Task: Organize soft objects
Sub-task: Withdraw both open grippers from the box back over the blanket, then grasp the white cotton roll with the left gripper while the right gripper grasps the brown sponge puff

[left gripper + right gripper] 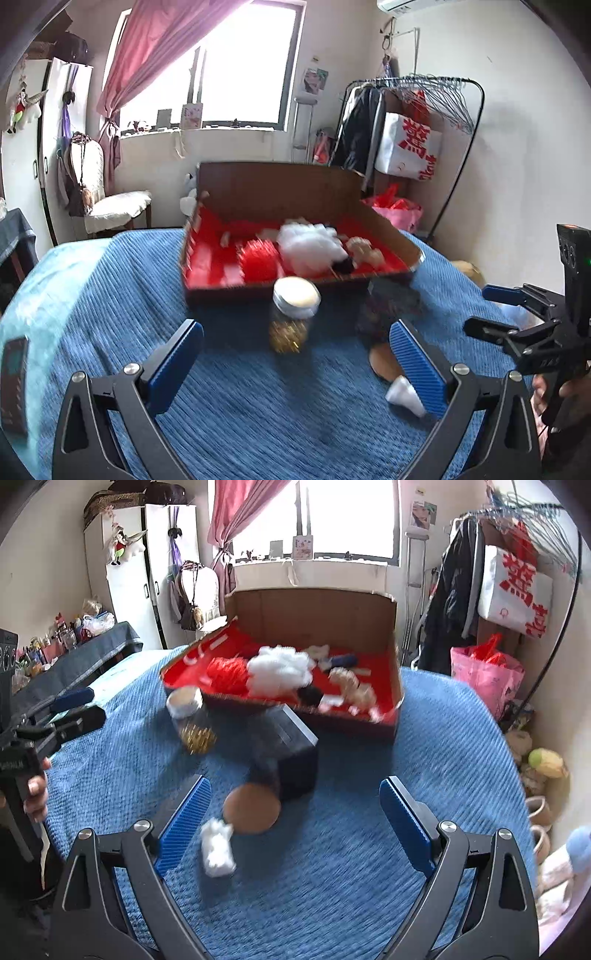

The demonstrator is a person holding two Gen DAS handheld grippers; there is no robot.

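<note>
on the blue bedspread both pairs of tongs hang with their blue pads spread wide and nothing between them. the left tongs point toward a glass jar with a pale lid and gold bits inside, which stands straight ahead of them, beyond the pad tips and not touched. beyond the jar lies a shallow cardboard box with a red lining, its back flap standing up; inside it sit a red spiky ball, a big white fluffy lump and some smaller beige and dark soft bits, too blurred to name. the right tongs hover over a small white wad that lies on the bedspread just beside their left pad, apart from it as far as i can tell. touching the wad's far side is a round brown disc, and just past that a dark block, both between the tongs and the box. off to the right of the right tongs, past the bed's edge, a few stuffed toys lie on the floor by the wall. a hand grips the handle of the left tongs at the left edge of the right view.
</note>
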